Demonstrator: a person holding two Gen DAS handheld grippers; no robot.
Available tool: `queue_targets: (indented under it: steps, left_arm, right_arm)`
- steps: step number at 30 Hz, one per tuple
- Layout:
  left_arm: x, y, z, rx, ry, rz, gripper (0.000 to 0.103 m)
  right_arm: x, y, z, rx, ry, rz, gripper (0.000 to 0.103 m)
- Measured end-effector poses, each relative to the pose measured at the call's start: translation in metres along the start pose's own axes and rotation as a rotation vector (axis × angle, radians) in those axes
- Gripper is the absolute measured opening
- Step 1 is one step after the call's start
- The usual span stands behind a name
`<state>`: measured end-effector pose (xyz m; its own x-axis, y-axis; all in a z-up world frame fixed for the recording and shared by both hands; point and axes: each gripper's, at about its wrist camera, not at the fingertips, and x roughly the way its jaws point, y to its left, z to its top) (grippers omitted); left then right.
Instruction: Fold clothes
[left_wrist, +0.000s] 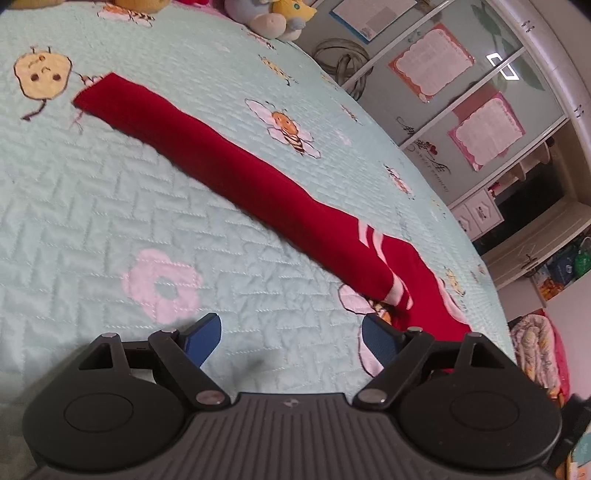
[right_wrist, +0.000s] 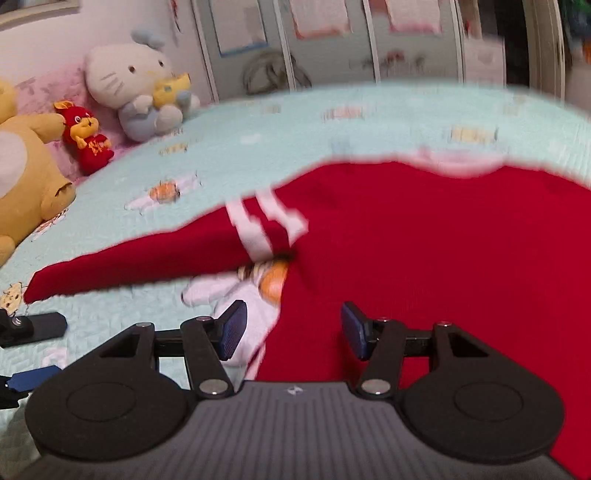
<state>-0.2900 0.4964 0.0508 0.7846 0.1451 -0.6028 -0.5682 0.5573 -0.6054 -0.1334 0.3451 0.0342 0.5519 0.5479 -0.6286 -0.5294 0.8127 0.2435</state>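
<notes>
A red knit sweater (right_wrist: 424, 236) lies flat on a pale green quilted bed (left_wrist: 110, 206). Its long sleeve (left_wrist: 229, 166) stretches away to the far left, with white stripes (left_wrist: 373, 236) near the shoulder. My left gripper (left_wrist: 291, 339) hovers open over bare quilt, its right finger close to the sweater's edge, nothing between the blue pads. My right gripper (right_wrist: 293, 328) stands open above the sweater's body near the armpit, its left pad over the quilt and its right pad over red fabric. The left gripper's fingers (right_wrist: 37, 326) show at the left edge of the right wrist view.
Plush toys sit at the head of the bed: a white cat (right_wrist: 136, 85), a yellow bear (right_wrist: 26, 173) and a small red figure (right_wrist: 86, 136). Wardrobe doors (left_wrist: 461, 92) with pink papers stand beyond the bed's far edge. A bundle of fabric (left_wrist: 535, 350) lies off the bed at right.
</notes>
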Motion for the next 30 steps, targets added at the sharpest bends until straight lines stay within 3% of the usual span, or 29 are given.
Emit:
queue_targets:
  steps: [1, 6, 10, 11, 13, 14, 18, 30]
  left_arm:
    - [0.001, 0.0, 0.0, 0.0, 0.004, 0.007, 0.087]
    - [0.007, 0.003, 0.006, -0.014, 0.02, 0.023, 0.087]
    - [0.011, 0.004, 0.01, -0.01, 0.014, 0.028, 0.087]
    - [0.012, 0.004, 0.011, -0.009, 0.014, 0.029, 0.087]
    - [0.014, 0.005, 0.013, -0.013, 0.017, 0.031, 0.087]
    - [0.014, 0.006, 0.014, -0.016, 0.018, 0.031, 0.087]
    - [0.016, 0.008, 0.016, -0.024, 0.017, 0.027, 0.087]
    - [0.019, 0.007, 0.016, -0.009, 0.015, 0.025, 0.091]
  right_arm:
    - [0.005, -0.004, -0.003, 0.025, 0.03, 0.013, 0.058]
    - [-0.011, 0.004, 0.003, 0.007, -0.036, 0.069, 0.058]
    - [-0.022, 0.002, 0.009, 0.004, -0.162, 0.007, 0.059]
    - [-0.019, -0.001, 0.009, 0.012, -0.16, -0.012, 0.061]
    - [0.008, -0.006, 0.006, 0.008, -0.013, -0.017, 0.062]
    - [0.013, -0.005, 0.003, -0.008, 0.014, -0.015, 0.064]
    - [-0.005, 0.007, 0.003, -0.008, -0.041, 0.102, 0.064]
    - [0.011, 0.045, -0.007, -0.364, -0.001, -0.028, 0.071]
